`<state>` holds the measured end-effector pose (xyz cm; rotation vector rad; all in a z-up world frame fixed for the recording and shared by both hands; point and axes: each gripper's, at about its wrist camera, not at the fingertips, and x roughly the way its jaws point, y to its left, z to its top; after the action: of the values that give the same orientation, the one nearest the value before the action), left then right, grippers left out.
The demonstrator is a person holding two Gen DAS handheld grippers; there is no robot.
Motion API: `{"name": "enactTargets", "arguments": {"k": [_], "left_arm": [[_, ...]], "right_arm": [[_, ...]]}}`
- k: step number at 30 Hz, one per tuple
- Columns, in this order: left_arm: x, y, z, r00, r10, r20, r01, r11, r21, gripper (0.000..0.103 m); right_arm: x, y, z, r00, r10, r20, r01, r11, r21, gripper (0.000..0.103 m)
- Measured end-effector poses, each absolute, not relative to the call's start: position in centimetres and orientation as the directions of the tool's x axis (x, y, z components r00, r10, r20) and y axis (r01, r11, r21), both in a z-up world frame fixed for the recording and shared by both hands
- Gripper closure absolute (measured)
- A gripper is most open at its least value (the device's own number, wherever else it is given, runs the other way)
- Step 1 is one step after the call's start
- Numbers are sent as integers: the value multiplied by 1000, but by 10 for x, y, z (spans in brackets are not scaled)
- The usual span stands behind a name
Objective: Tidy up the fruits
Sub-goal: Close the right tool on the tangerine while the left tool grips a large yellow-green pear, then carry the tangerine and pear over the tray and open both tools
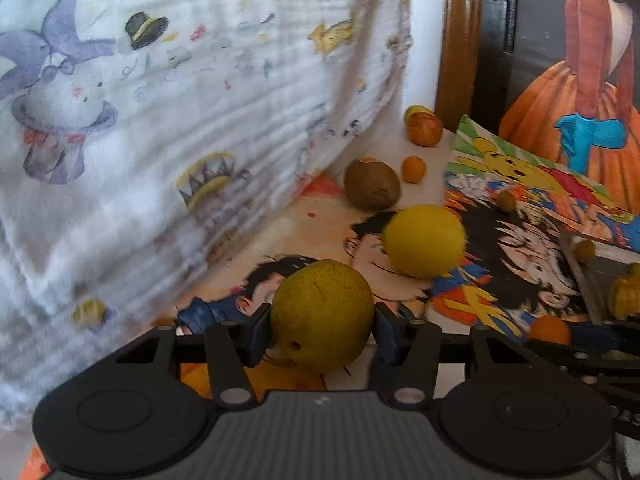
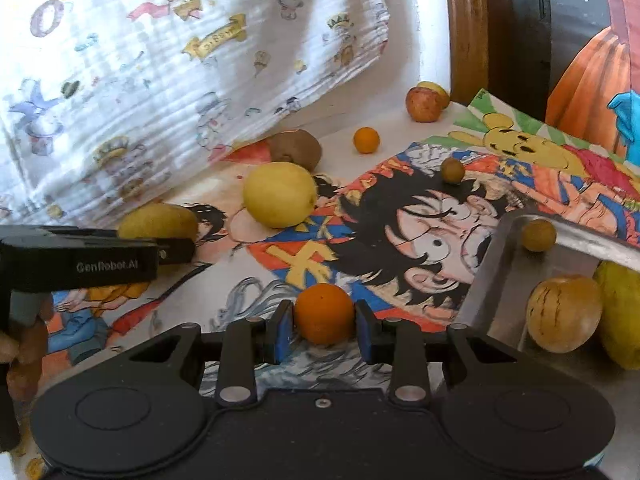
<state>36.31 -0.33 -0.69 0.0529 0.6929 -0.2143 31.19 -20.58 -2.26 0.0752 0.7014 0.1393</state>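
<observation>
My left gripper (image 1: 323,330) is shut on a yellow-green speckled pear (image 1: 322,314), just above the cartoon-printed table. It shows from the side in the right wrist view (image 2: 176,250), with the pear (image 2: 158,222) behind its fingers. My right gripper (image 2: 323,330) is shut on a small orange (image 2: 324,312), beside the left rim of a metal tray (image 2: 486,276). The tray holds a small olive-coloured fruit (image 2: 538,235), a striped tan fruit (image 2: 564,314) and a yellow-green fruit (image 2: 622,316). A yellow lemon (image 1: 424,240) (image 2: 280,194) lies ahead.
A brown kiwi (image 2: 296,150), a small orange fruit (image 2: 366,140), a red-yellow apple (image 2: 424,104) and a small olive fruit (image 2: 452,169) lie further back. A hanging printed white cloth (image 2: 160,60) borders the left. A wooden frame (image 2: 466,28) stands behind.
</observation>
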Motion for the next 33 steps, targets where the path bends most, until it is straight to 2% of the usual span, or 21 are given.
{"name": "enactTargets", "arguments": {"k": [14,24,33], "left_arm": [[300,-20,20,727,-257,-637,253,962,-98,45],[251,-67,32,701,-360,-616,319,930,-180,45],[217,-117,26,650,-430,-626,398,895,-201,45]], "right_arm": [[234,-221,13,797,202,-569,-108,975,195,69],[151,-289,26,848,61,-526,48,980,192,69],[136,-332,11,842,0,-539,117,976,184,69]]}}
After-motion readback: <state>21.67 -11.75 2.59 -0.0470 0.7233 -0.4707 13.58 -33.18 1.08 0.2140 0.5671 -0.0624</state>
